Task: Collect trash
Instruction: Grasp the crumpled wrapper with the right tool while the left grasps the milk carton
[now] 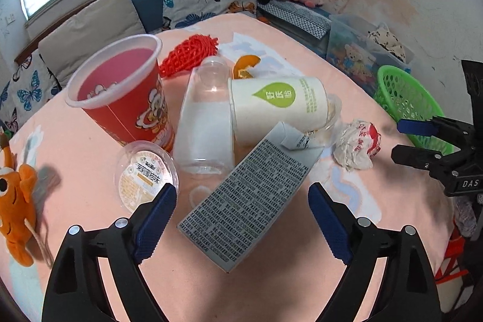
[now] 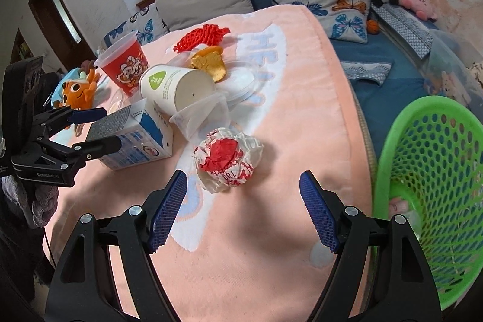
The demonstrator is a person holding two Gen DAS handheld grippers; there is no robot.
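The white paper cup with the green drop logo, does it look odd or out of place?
Yes. The white paper cup lies tipped on its side on the pink blanket, its base pushed into a clear plastic cup. A grey milk carton lies flat beside it. No spill is visible.

Green perforated basket [image 2: 434, 171], red cup [image 1: 120, 98], grey text-printed carton [image 1: 247, 201], pink blanket [image 2: 271, 231].
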